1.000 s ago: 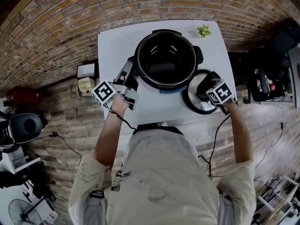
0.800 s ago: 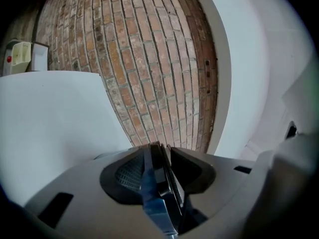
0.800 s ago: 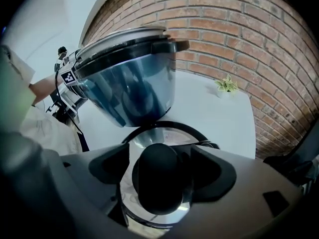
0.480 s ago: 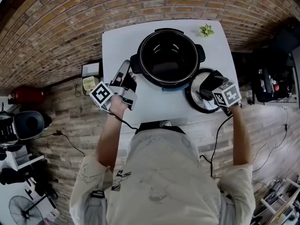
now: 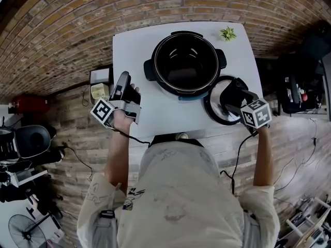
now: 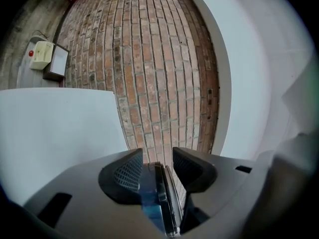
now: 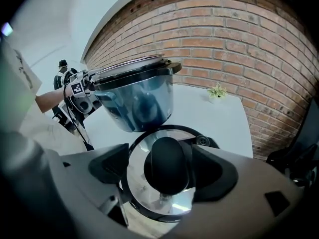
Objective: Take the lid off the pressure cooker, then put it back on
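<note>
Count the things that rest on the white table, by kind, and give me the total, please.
Cooker pot: 1
Lid: 1
Small plant: 1
Total: 3

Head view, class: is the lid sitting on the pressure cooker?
No, the lid lies on the table beside the open pressure cooker.

A: Tally, quick. Cookware?
B: One black round open pressure cooker pot [image 5: 186, 63], one shiny round metal lid with black knob [image 5: 213, 110].
A: Anything else?
B: One small green plant [image 5: 227, 33], one white square table [image 5: 129, 50], one small beige box [image 5: 95, 93].
</note>
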Demonstrator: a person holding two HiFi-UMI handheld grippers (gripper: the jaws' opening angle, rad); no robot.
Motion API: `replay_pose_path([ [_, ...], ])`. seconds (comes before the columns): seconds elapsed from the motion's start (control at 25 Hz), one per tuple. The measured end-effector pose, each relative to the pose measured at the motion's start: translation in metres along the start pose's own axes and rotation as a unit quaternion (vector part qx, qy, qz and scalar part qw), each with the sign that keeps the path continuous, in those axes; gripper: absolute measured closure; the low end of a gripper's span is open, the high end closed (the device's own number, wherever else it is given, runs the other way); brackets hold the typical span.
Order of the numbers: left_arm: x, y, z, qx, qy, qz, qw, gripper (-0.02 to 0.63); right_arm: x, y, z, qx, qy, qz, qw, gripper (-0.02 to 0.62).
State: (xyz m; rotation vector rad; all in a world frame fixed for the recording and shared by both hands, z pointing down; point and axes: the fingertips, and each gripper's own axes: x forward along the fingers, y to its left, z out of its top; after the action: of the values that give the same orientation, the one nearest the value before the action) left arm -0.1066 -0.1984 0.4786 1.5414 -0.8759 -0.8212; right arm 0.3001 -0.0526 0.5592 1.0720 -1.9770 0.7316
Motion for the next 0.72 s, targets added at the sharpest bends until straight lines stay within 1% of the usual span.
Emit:
replay_pose_path([
  [0.24,0.001,0.0,-0.003,0.002,0.001,0.001,1.0,0.399,0.0,-0.003,0.002,0.003,-0.003,0.0,1.0,0.195],
  [0.52,0.006,-0.001,-0.004,0.005,0.008,-0.001,1.0,0.397,0.001,-0.006,0.003,-0.002,0.006,0.0,1.0,0.194],
  [0.72,0.015,-0.004,-0.013,0.006,0.028,-0.009,0.9995,0.39,0.004,-0.007,0.002,-0.016,0.023,-0.003,1.0,0.191],
])
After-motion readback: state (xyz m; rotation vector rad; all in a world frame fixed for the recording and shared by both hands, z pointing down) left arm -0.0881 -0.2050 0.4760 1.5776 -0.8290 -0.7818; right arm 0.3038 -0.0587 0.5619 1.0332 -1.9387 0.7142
